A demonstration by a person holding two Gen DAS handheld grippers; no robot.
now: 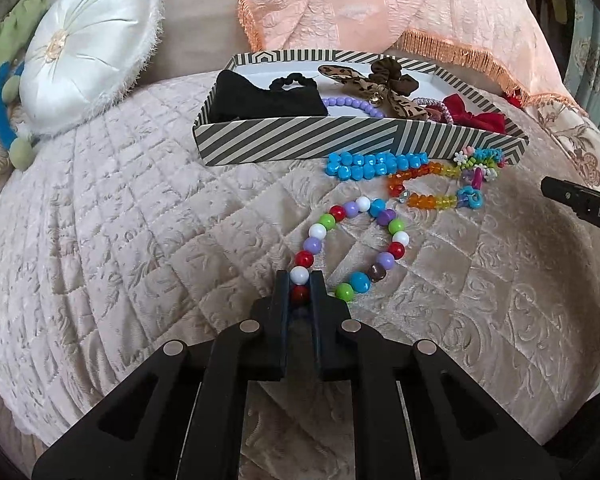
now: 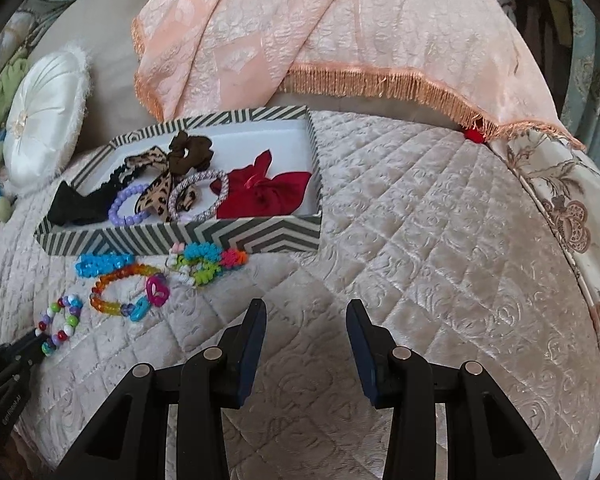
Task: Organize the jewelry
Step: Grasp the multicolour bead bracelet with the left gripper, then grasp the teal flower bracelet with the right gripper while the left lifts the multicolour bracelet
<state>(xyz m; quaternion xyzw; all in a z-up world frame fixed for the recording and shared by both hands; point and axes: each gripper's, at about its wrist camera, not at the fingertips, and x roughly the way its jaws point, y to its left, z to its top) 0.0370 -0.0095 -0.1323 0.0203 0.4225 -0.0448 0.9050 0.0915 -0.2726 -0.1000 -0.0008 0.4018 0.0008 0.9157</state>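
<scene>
A bracelet of round multicoloured beads point(image 1: 354, 240) lies on the quilted cover, and my left gripper point(image 1: 300, 286) is shut on its near end, a white and a red bead pinched between the pads. The same bracelet point(image 2: 60, 322) shows small at the left of the right wrist view, with the left gripper point(image 2: 36, 336) on it. Beyond lie a blue bead bracelet point(image 1: 374, 164), an orange-yellow one point(image 1: 424, 188) and a flower-bead one point(image 1: 482, 160). The striped box point(image 1: 300, 142) holds scrunchies, bows and a purple bracelet. My right gripper point(image 2: 306, 312) stands open over bare quilt.
A white satin cushion point(image 1: 86, 46) lies at the far left beside a blue hoop point(image 1: 0, 108). A peach fringed cloth point(image 2: 340, 32) drapes behind the box. The sofa's patterned edge point(image 2: 572, 232) runs down the right. A finger point(image 1: 580, 200) of the right gripper shows at the right.
</scene>
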